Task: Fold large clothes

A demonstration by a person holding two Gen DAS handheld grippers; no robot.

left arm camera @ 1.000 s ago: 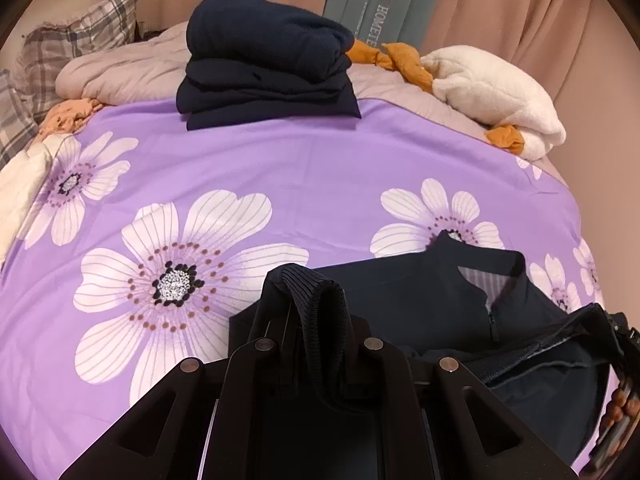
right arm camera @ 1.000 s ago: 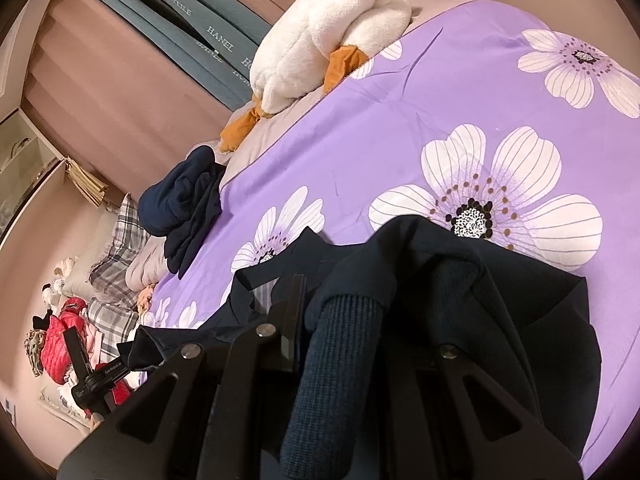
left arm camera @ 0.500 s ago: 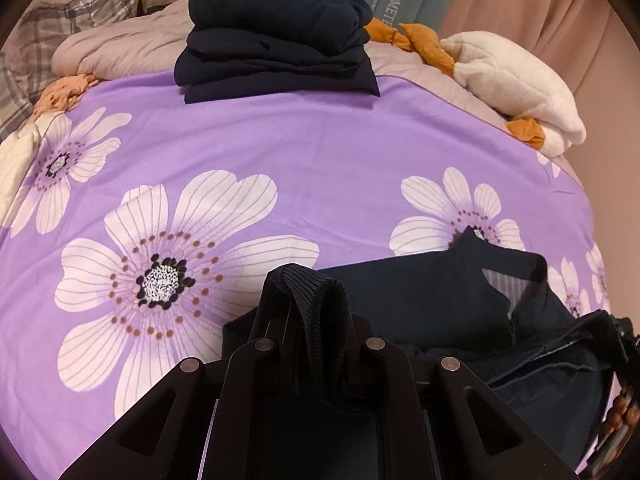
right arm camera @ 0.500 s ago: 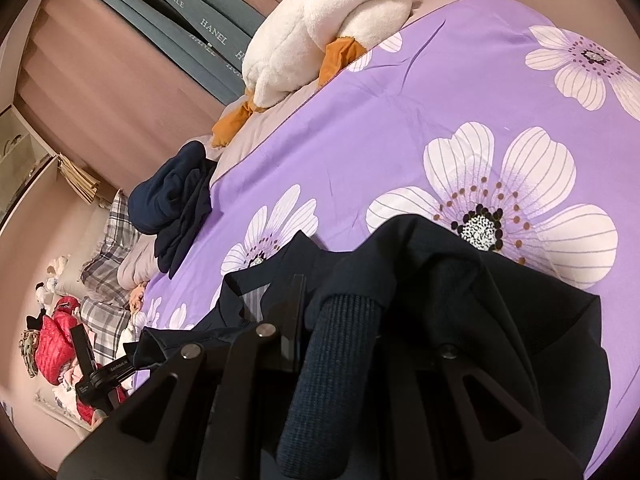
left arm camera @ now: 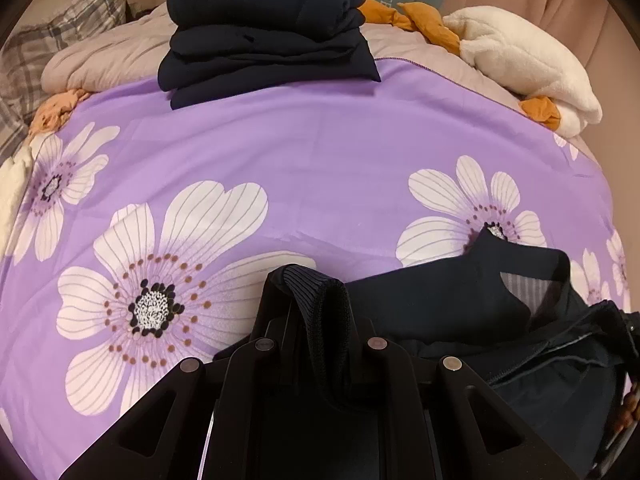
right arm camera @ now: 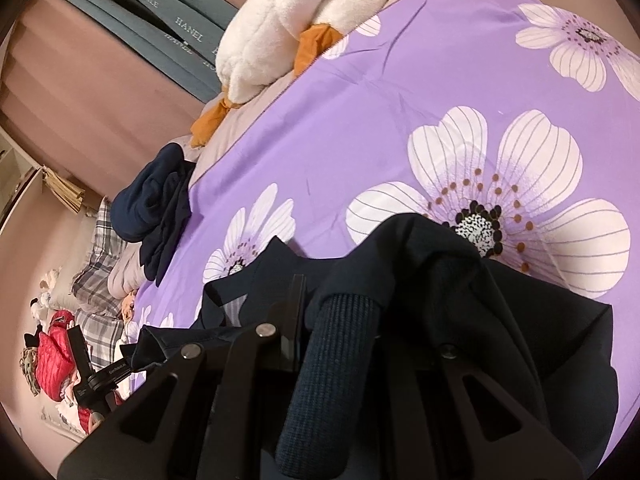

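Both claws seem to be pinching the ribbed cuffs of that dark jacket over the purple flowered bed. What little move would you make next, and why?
Probably carry both cuffs forward and lay them across the jacket. The left claw and right claw are each shut on a ribbed cuff, the jacket's body already rests on the bedspread, and clear bedspread lies ahead before the folded stack.

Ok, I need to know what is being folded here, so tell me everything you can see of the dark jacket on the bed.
The jacket is dark navy, of smooth woven cloth with ribbed knit cuffs, a zip front and a pale striped lining at the collar. It lies crumpled and partly open on the purple flowered bedspread. The left gripper and the right gripper are each shut on a ribbed cuff.
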